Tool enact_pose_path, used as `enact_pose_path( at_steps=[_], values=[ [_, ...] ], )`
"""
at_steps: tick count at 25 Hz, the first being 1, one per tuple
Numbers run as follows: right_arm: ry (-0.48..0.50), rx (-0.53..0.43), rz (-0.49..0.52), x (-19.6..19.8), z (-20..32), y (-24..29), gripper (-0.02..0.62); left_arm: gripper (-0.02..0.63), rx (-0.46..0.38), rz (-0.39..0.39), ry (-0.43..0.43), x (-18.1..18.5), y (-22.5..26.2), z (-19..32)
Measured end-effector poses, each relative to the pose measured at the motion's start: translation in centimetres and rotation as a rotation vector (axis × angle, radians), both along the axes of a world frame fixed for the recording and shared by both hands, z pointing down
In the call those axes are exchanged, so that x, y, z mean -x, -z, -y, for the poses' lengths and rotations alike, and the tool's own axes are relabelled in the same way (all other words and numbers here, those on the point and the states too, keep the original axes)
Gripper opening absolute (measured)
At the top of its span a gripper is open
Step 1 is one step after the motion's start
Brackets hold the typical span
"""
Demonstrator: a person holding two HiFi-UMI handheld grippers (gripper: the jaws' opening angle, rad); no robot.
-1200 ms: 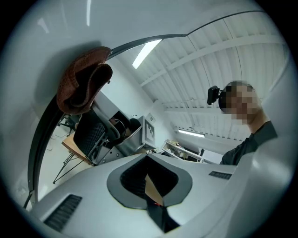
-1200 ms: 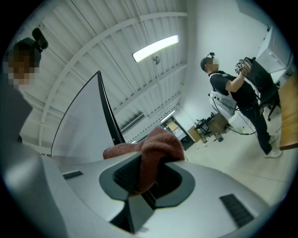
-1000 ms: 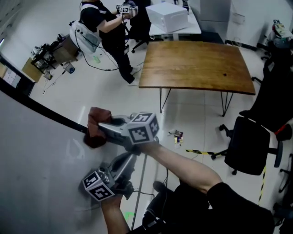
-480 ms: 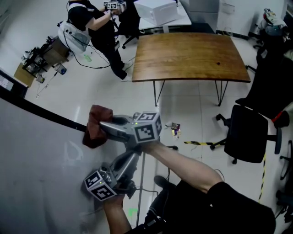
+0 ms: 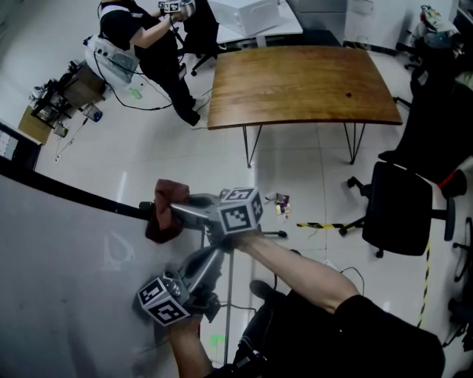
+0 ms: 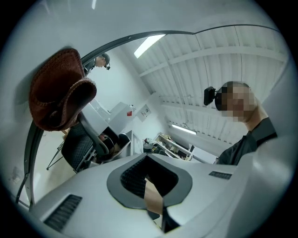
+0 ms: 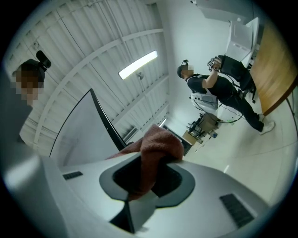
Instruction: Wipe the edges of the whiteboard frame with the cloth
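Whiteboard frame (image 5: 89,196) wiping looks partway done. Nearest, the left gripper (image 6: 151,195) has its fingers closed on nothing. Beyond it, the right gripper (image 5: 175,211) fingers clamp the cloth (image 5: 164,215) against the black edge. Farther off, the frame runs out of view, and no cleaned stretch can be made out.

Wooden table (image 5: 303,85) on thin black legs, pale floor beneath. Black office chair (image 5: 399,214) at its lower right, apart from it. Second person (image 5: 159,59) in dark clothes upper left, near cluttered cart (image 5: 63,96). White box (image 5: 247,15) behind table. Small litter (image 5: 281,204) and striped tape (image 5: 314,225) on floor.
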State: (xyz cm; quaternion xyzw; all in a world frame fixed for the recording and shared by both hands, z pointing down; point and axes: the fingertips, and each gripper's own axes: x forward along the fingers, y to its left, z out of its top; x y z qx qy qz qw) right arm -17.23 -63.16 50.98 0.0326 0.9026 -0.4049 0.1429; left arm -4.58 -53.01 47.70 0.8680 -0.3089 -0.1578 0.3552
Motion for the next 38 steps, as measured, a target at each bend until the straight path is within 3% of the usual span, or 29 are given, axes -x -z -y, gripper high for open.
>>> enact_pose_path(
  at_steps=[28, 38],
  values=[
    [-0.032, 0.067, -0.166, -0.2, 1.2, -11.6, 0.094, -0.005, 0.146, -0.049, 0.04, 0.3, -7.1, 1.9],
    [-0.045, 0.099, -0.22, -0.3, 1.6, -15.7, 0.094, -0.005, 0.195, -0.025, 0.047, 0.0, -9.3, 2.3]
  ],
)
